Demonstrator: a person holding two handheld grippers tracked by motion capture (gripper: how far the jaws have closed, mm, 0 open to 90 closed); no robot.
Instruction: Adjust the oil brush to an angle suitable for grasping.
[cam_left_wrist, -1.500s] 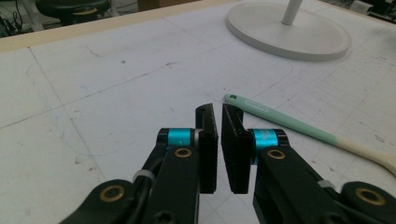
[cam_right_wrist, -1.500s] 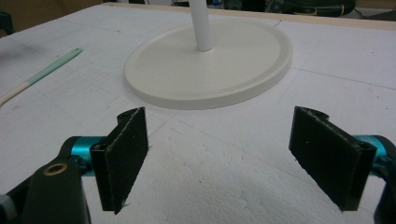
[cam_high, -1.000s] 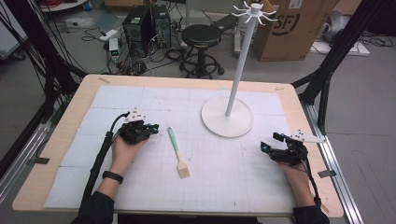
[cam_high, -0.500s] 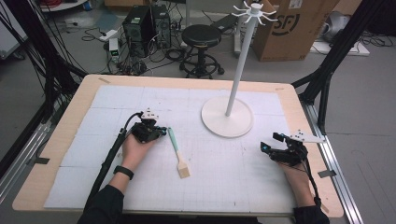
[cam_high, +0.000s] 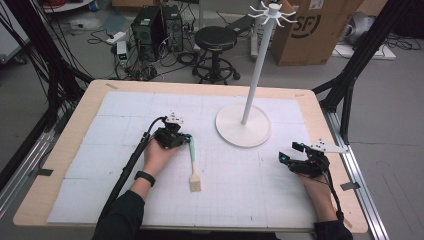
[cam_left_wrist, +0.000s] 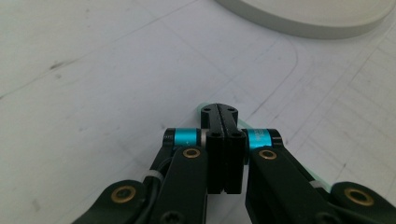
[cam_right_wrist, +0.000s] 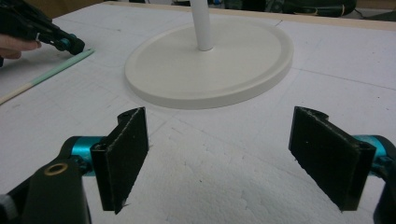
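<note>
A brush (cam_high: 192, 162) with a pale teal handle and a tan head lies flat on the white mat, handle pointing away from me. My left gripper (cam_high: 186, 140) is shut, its tip resting over the far end of that handle. In the left gripper view the jaws (cam_left_wrist: 219, 112) are pressed together, and a sliver of teal handle (cam_left_wrist: 246, 125) peeks out from under them; nothing sits between the pads. My right gripper (cam_high: 288, 152) rests open on the mat at the right, and its own view shows bare mat between its fingers (cam_right_wrist: 219, 116).
A white hanger stand (cam_high: 243, 125) with a tall pole and round base rises between the hands, toward the far side. The right gripper view has its base (cam_right_wrist: 210, 60) just ahead, with the brush handle (cam_right_wrist: 56, 70) and left gripper (cam_right_wrist: 70, 44) beyond, at the left.
My left hand has slid right across the mat until its shut jaws reached the far end of the brush handle. The right hand and the brush have stayed put.
</note>
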